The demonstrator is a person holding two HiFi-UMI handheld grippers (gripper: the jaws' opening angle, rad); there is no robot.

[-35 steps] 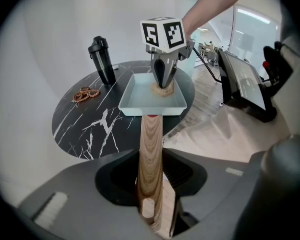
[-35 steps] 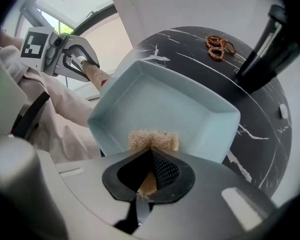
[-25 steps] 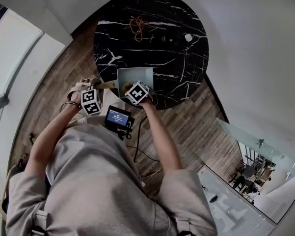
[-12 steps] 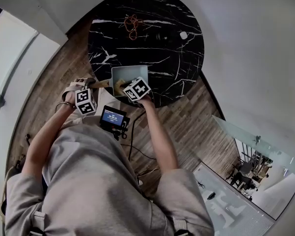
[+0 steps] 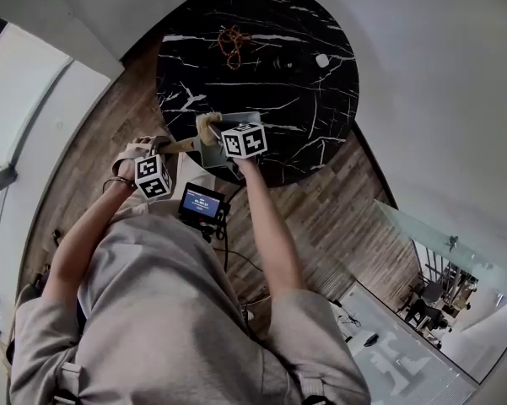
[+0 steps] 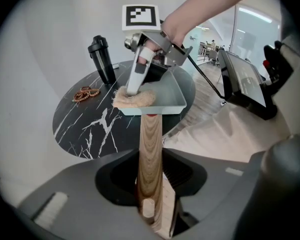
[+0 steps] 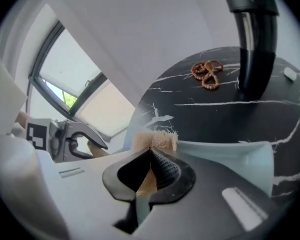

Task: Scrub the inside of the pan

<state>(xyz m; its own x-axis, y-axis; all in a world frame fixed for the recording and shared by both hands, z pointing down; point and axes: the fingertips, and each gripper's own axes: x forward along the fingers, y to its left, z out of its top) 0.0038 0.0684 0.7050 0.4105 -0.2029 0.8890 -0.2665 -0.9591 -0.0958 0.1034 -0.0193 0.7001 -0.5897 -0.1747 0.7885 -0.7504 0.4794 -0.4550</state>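
Pan [image 6: 164, 98] at worktop [image 6: 85, 126] edge, frame centre. Left tool [image 6: 150, 194] clamped on its wooden handle [image 6: 150, 144]: stiff, probably light, best held there. Right tool [image 7: 149, 176] pinches soft fibrous scrubber [image 7: 157, 138] at pan's left corner.

Head view looks steeply down on the round black white-veined marble surface [image 5: 304, 99]; left gripper view and right gripper view sit low, close, facing across the pale blue-grey square pan [image 6: 150, 108].
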